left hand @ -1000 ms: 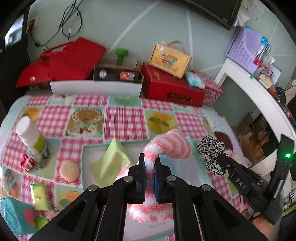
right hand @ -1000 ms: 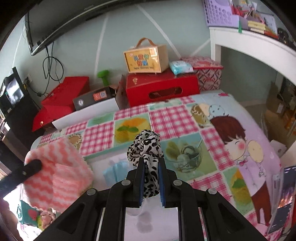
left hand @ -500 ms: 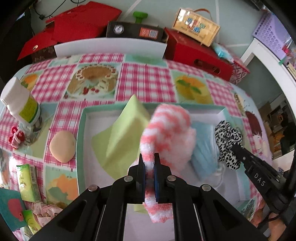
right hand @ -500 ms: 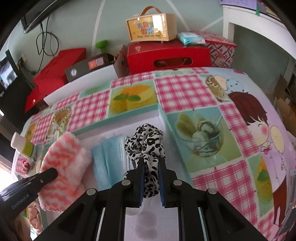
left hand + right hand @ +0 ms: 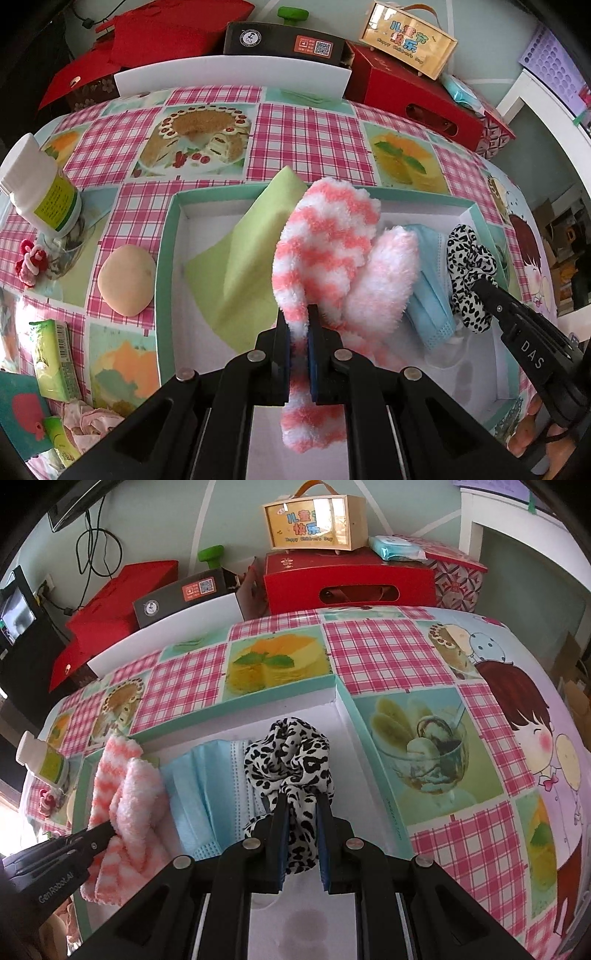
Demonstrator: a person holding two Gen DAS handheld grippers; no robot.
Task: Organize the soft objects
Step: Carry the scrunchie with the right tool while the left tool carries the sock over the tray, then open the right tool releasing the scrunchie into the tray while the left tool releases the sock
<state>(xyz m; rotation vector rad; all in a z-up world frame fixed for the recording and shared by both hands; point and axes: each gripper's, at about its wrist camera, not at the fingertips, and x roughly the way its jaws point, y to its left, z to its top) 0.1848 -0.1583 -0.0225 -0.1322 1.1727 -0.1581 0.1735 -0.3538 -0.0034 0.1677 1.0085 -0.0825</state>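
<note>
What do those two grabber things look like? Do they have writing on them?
Both are black plastic. The left gripper has two angular arms with round silver screws and blue pads on its fingers; its side reads "GenRobot.AI" in white. The right gripper looks the same, with blue pads too, and white letters "DAS" on its side. No sleeve shows.

Lay inside shallow teal-rimmed tray (image 5: 164, 258), left to right: folded green cloth (image 5: 243, 254), fuzzy pink-and-white striped sock (image 5: 325, 240), blue pleated face mask (image 5: 432, 288), leopard-print fabric scrunchie (image 5: 469, 273). Sat left of tray: tan round sponge (image 5: 126, 280).
</note>
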